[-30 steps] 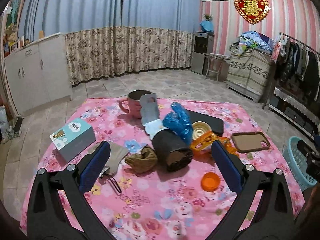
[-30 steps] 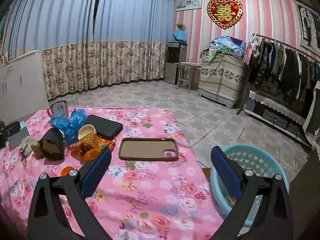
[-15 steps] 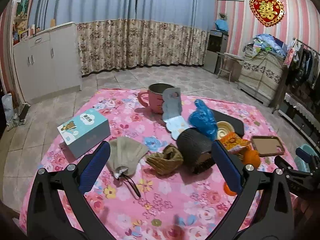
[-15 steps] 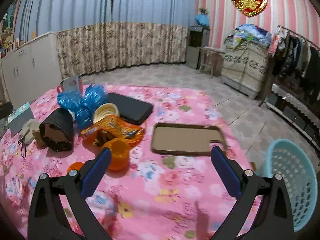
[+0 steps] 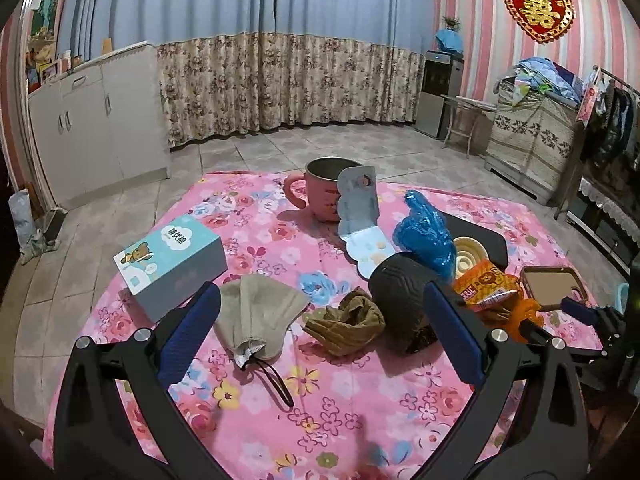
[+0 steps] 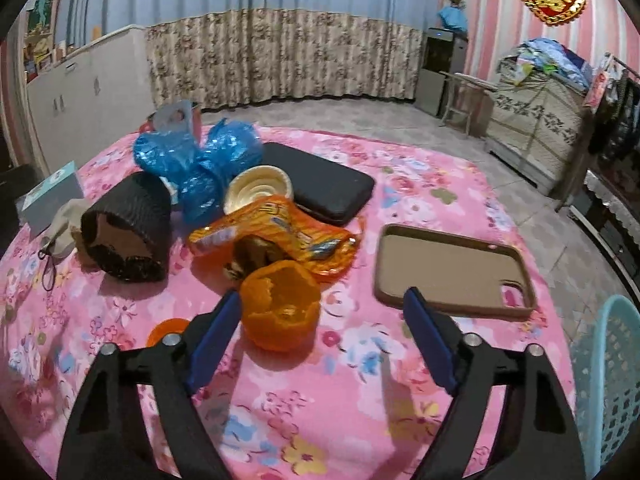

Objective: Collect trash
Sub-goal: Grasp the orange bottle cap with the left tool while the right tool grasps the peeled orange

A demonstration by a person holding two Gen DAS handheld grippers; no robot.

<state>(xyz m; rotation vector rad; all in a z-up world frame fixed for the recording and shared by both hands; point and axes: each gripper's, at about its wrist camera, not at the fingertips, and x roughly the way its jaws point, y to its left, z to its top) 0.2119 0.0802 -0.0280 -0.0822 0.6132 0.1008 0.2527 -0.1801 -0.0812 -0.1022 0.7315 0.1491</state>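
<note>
The right tongs (image 6: 322, 312) are standing apart and have just been closing around the soft orange peel (image 6: 280, 310), which is touching only their left finger, so it could be squashing or slipping out sideways.

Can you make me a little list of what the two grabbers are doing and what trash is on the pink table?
table: pink flowered cloth
right gripper: open, jaws just been closing, orange peel between them, untouched
left gripper: open, over mask and brown wad
other trash: snack wrapper, blue bag
basket: beside table, right
</note>
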